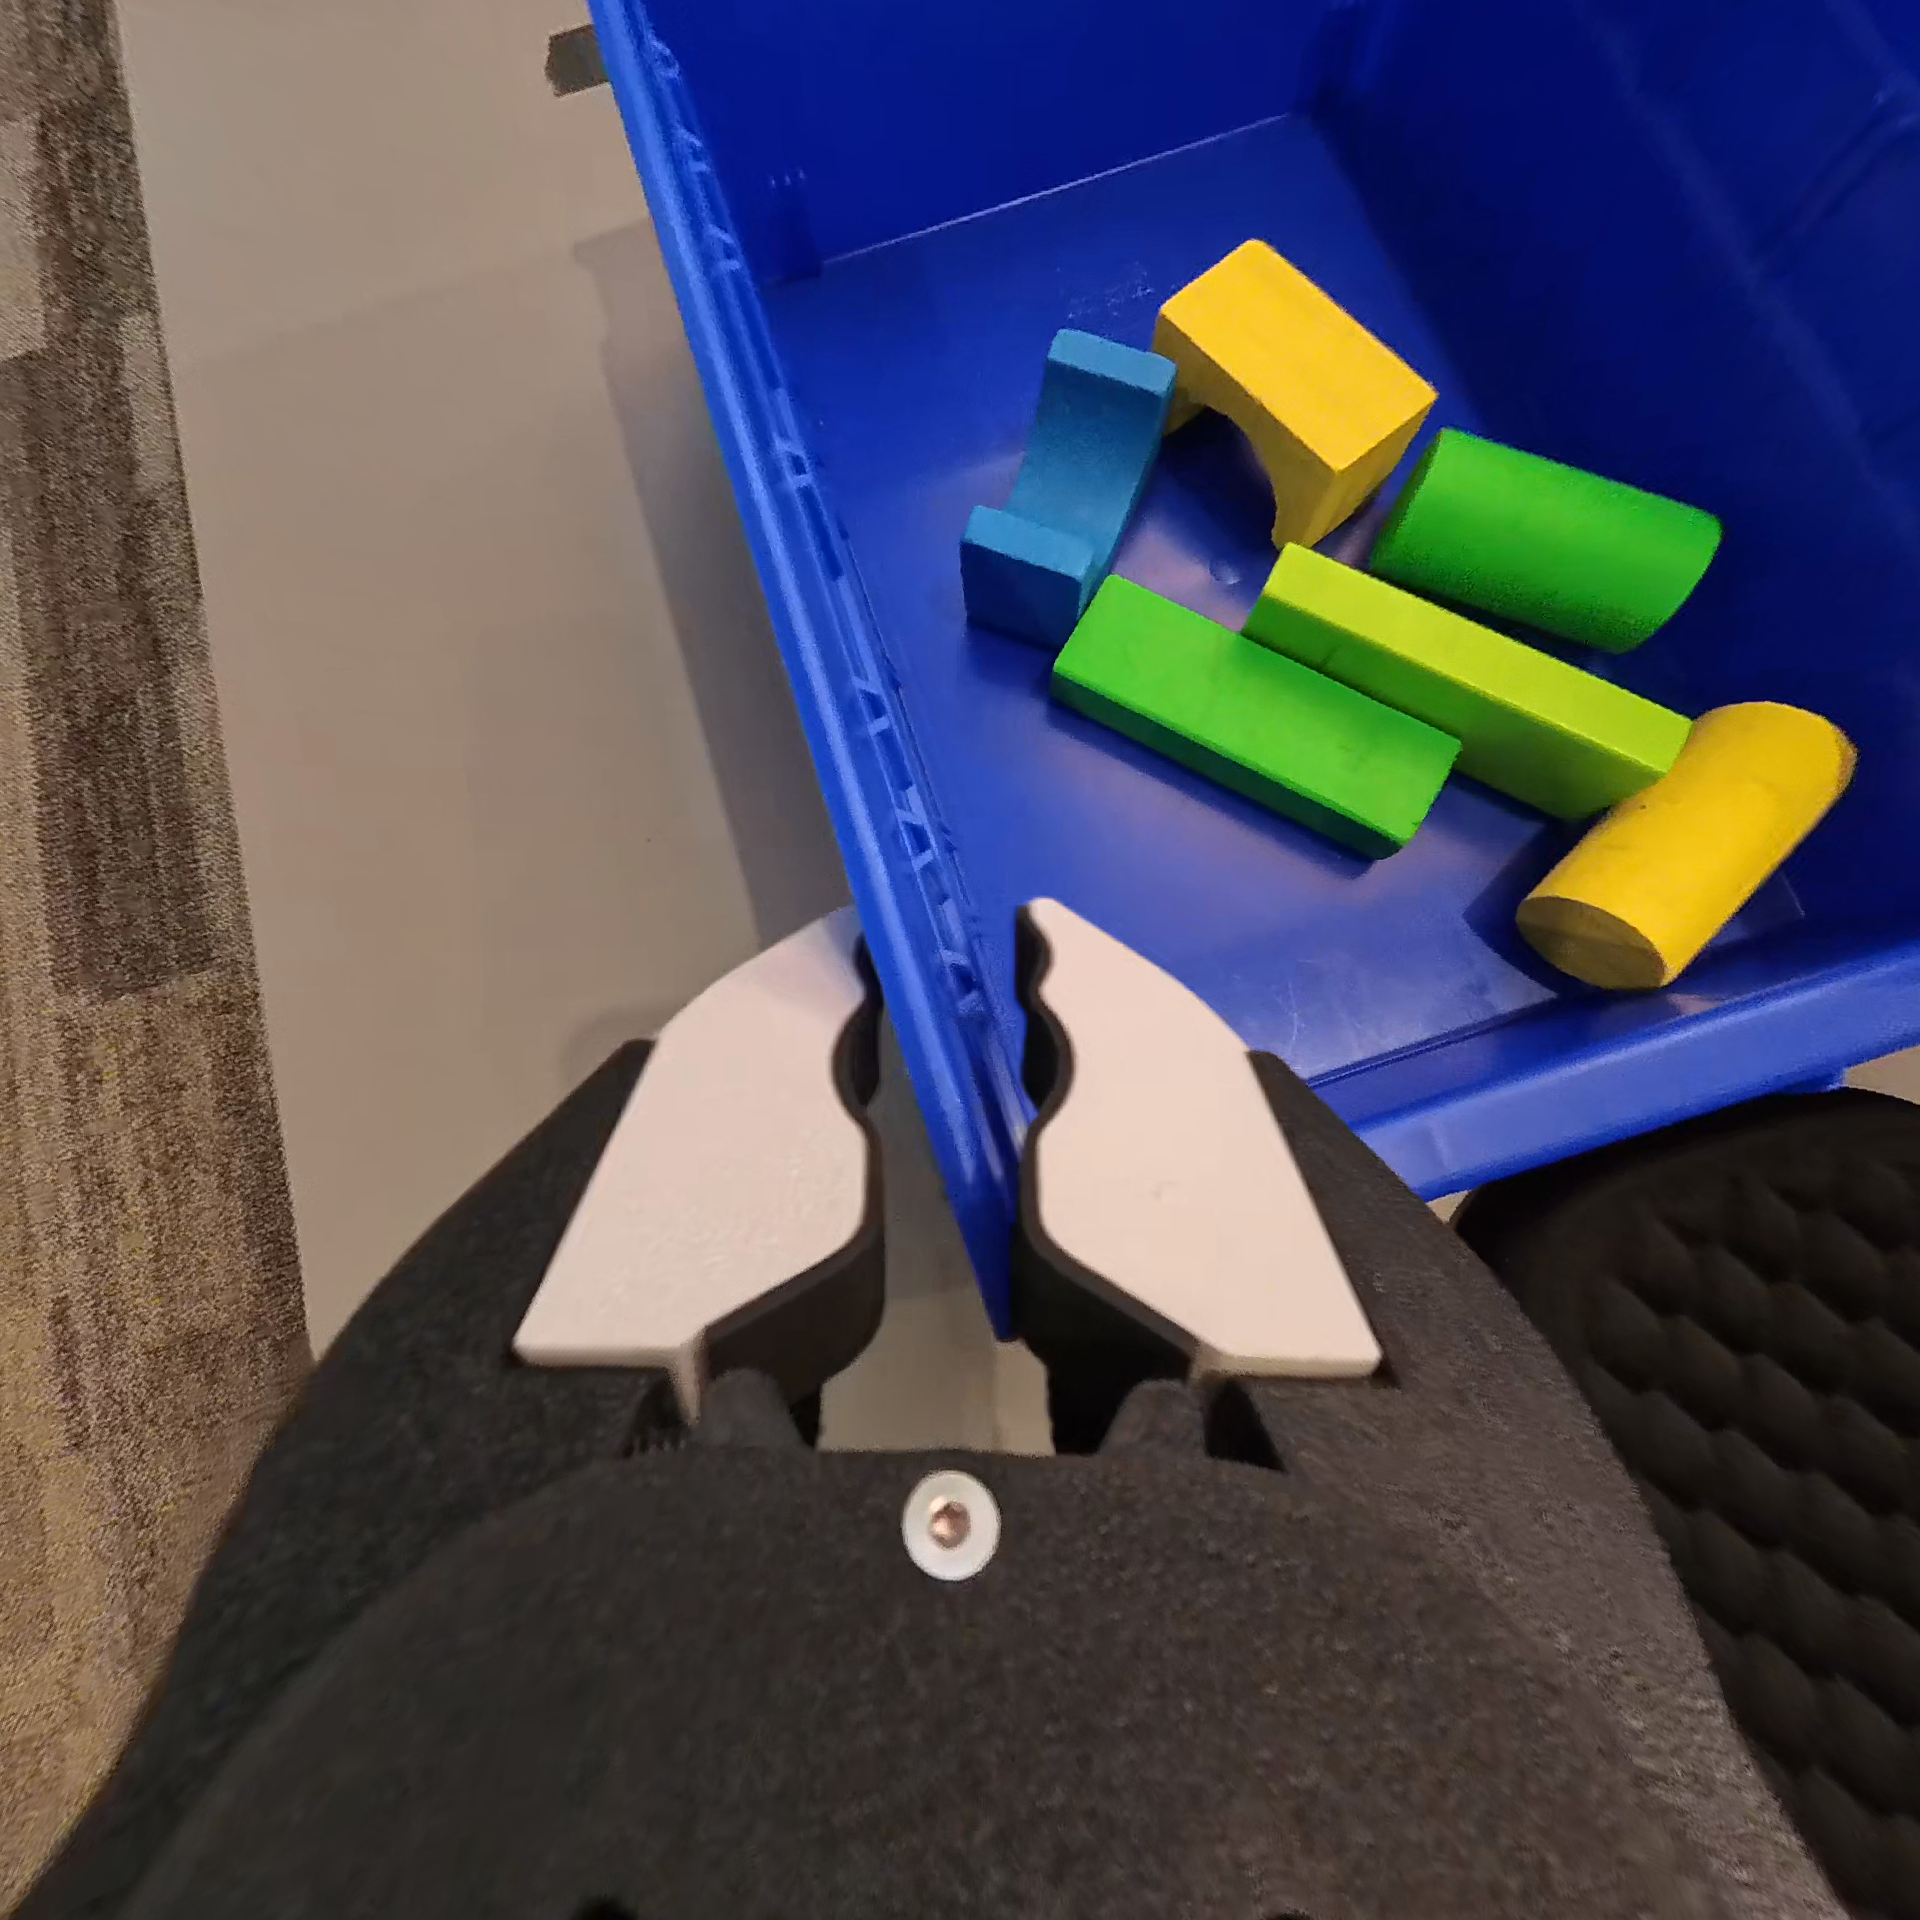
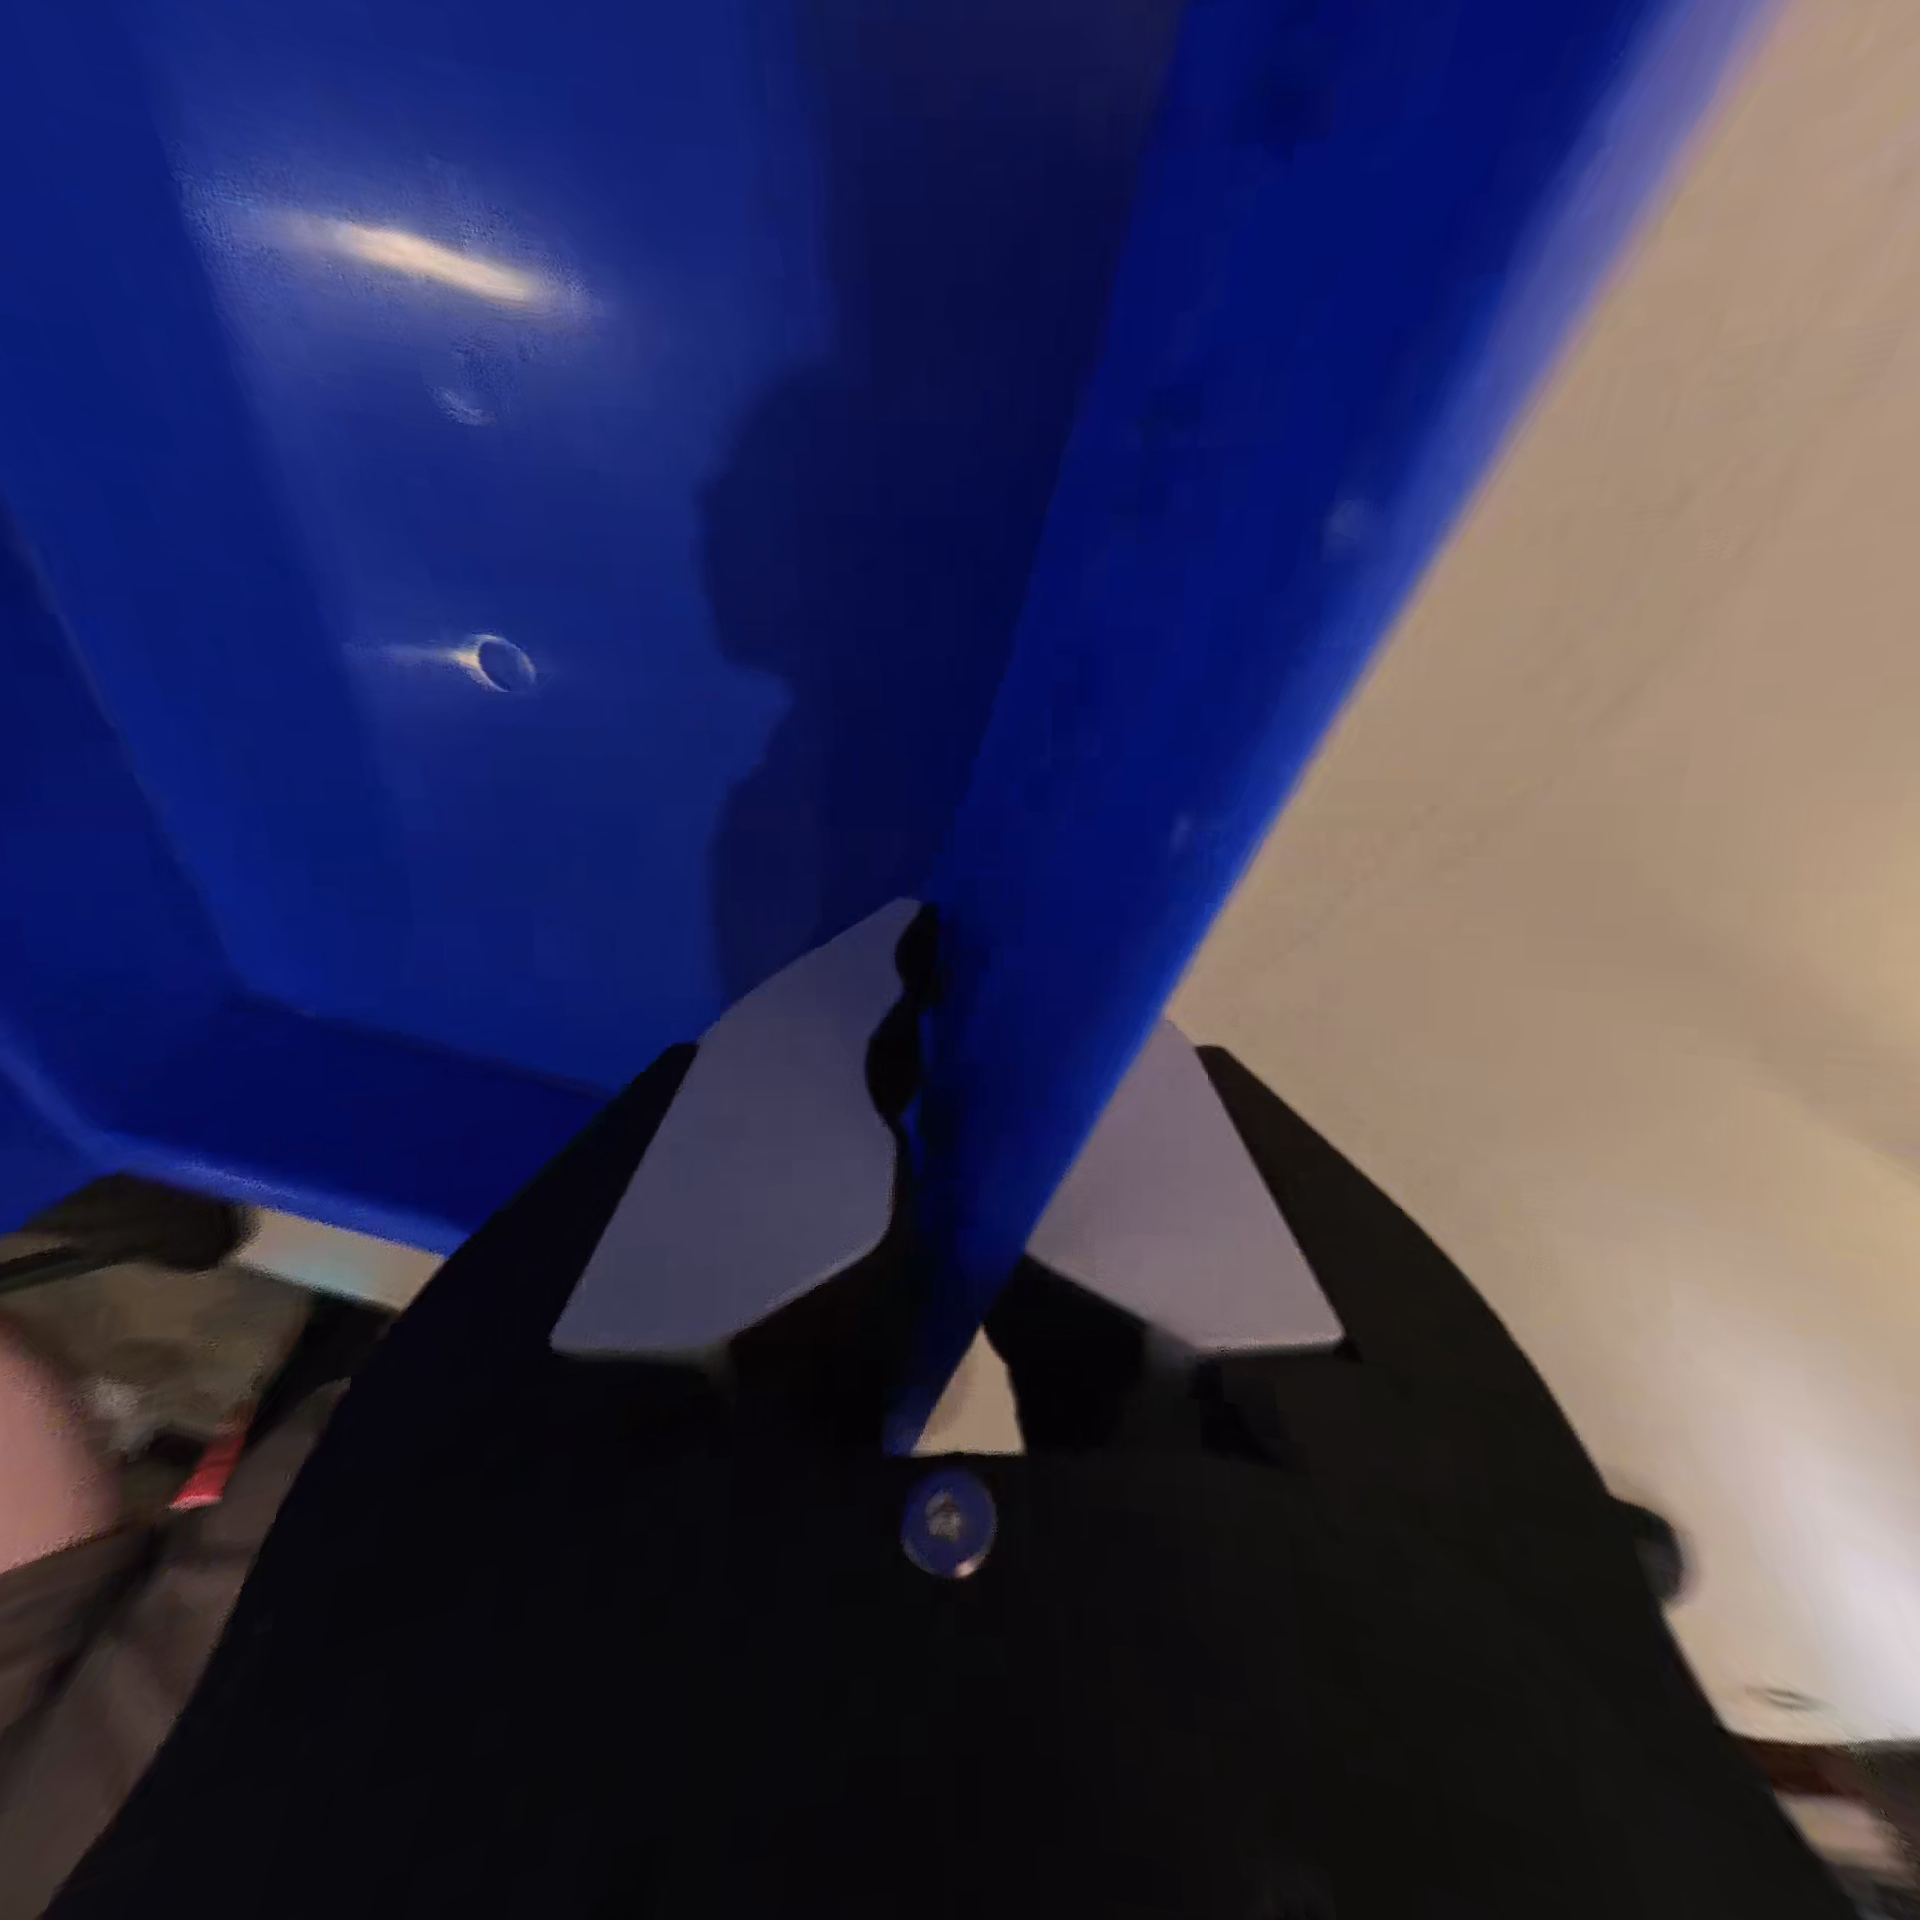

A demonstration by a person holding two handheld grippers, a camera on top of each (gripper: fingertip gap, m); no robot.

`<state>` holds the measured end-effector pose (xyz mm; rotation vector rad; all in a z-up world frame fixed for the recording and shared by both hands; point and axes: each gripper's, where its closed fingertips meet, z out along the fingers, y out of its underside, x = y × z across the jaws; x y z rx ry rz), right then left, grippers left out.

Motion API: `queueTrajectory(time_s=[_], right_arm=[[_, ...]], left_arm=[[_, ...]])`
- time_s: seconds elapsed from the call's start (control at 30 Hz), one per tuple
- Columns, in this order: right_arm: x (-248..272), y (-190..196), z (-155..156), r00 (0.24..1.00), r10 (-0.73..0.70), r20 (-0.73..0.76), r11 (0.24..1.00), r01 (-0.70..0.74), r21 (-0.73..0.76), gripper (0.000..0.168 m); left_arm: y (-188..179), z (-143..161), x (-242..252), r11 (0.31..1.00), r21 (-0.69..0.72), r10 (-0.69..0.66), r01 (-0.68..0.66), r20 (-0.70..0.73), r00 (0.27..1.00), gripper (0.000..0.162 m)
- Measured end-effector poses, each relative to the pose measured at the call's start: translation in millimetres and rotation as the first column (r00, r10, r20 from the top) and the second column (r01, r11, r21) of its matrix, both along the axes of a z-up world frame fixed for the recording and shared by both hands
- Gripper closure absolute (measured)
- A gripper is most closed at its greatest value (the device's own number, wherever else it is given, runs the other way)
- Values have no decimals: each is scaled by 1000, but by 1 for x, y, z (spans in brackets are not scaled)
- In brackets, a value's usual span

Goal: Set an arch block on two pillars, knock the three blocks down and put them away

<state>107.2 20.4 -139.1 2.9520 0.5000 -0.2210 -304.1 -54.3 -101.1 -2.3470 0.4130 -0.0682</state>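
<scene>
A blue plastic bin (image 1: 1558, 156) holds several wooden blocks: a yellow arch (image 1: 1288, 384), a blue arch (image 1: 1070, 488), a green half-round (image 1: 1548, 540), a lime bar (image 1: 1465, 696), a green bar (image 1: 1257, 717) and a yellow cylinder (image 1: 1694, 842). My left gripper (image 1: 940, 925) straddles the bin's left wall, one finger outside and one inside, with the pads against the rim. My right gripper (image 2: 1039, 977) is shut on the bin's right wall (image 2: 1143, 623). Its outer fingertip is hidden behind the wall. The right wrist view is blurred.
The bin sits over a pale table (image 1: 416, 520). A black dimpled foam mat (image 1: 1714, 1351) lies under the bin's near corner. Carpet (image 1: 83, 727) shows past the table's left edge. A person's sleeve and hand (image 2: 94, 1403) show at the lower left of the right wrist view. Spacing between my two grippers at the tips: around 40 centimeters.
</scene>
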Motion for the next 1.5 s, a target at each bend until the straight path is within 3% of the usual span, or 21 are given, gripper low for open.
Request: queueTrajectory(time_s=[0.07, 0.23, 0.37, 0.83, 1.1, 1.23, 1.5], right_arm=[[5, 2, 0, 998, -54, -39, 998, 54, -15, 163], [32, 6, -1, 997, -68, -36, 998, 68, 0, 163], [70, 6, -1, 995, -96, -35, 995, 96, 4, 163], [294, -17, -5, 958, -287, 24, 957, 288, -21, 164], [389, -37, -6, 922, -385, 34, 922, 386, -28, 164], [417, -41, -6, 912, -408, 37, 912, 409, -26, 164], [422, -31, -6, 915, -401, 38, 915, 402, -27, 164]], left_arm=[[0, 0, -4, 1000, 15, 20, -20, -33, 999, 130], [1, 1, 1, 1000, 21, 14, -13, -19, 1000, 145], [3, 1, 1, 999, 28, 31, -30, -32, 999, 147], [3, 1, -1, 999, 26, 46, -46, 0, 999, 153], [5, 1, -1, 998, 23, 54, -54, 8, 999, 154], [5, 1, -1, 998, 24, 59, -59, 21, 998, 154], [9, 0, -1, 998, -15, 57, -57, 7, 998, 154]])
